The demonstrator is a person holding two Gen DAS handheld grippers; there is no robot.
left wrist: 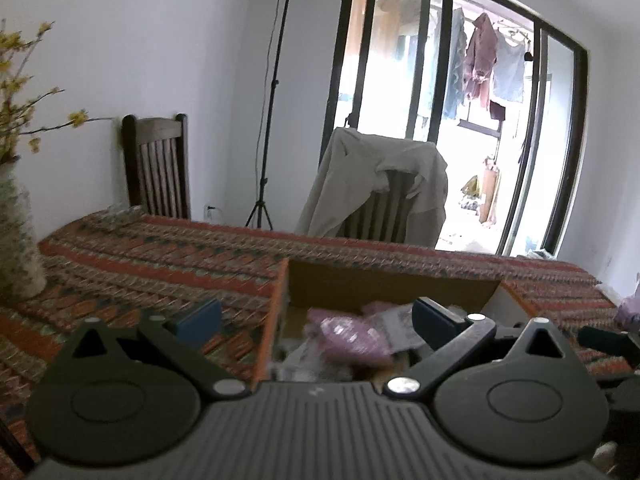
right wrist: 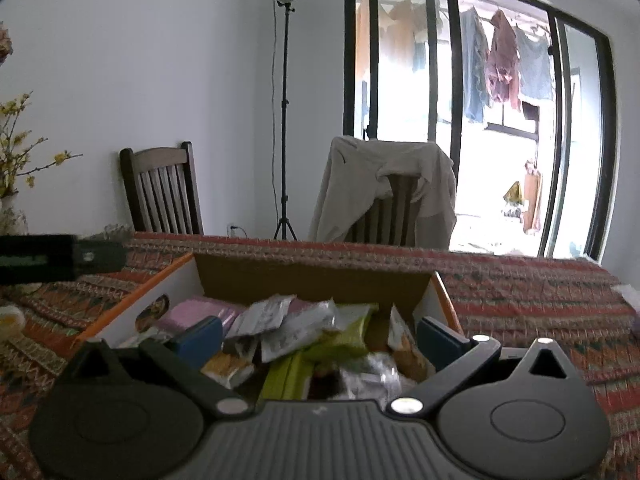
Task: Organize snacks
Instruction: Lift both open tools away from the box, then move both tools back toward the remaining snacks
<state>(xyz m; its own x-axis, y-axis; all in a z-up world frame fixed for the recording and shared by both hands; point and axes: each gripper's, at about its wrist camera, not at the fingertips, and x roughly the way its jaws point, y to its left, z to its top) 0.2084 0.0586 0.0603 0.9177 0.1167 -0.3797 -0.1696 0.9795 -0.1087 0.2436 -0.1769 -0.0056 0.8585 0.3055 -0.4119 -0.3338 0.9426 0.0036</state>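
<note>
Nearest the lens in both views: gripper bodies. Right gripper [right wrist: 318, 334] jaws spread wide, nothing between the blue pads [right wrist: 436, 340], over the near end of the cardboard box [right wrist: 312, 276]. Left gripper [left wrist: 316, 318] jaws also wide apart, empty, straddling the box's left wall [left wrist: 272, 320]: left pad over the tablecloth, right pad over the box.

The box sits open-topped on the table, long axis near-to-far, far wall toward the chairs. Inside is a loose heap of snack packets, no common orientation. A pink packet [right wrist: 196, 312] lies far-left, its long side roughly left-right. A green packet [right wrist: 340, 336] sits mid-box, tilted, and silver wrappers [right wrist: 276, 316] overlap between them. A clear crinkled bag [right wrist: 372, 376] lies nearest. Labels are too blurred to read.

Outward: patterned tablecloth [right wrist: 520, 292], vase with yellow flowers [left wrist: 16, 216] far left, two wooden chairs at the far edge, the right one draped with a beige jacket [right wrist: 360, 184], light stand [right wrist: 285, 120] at the wall.
</note>
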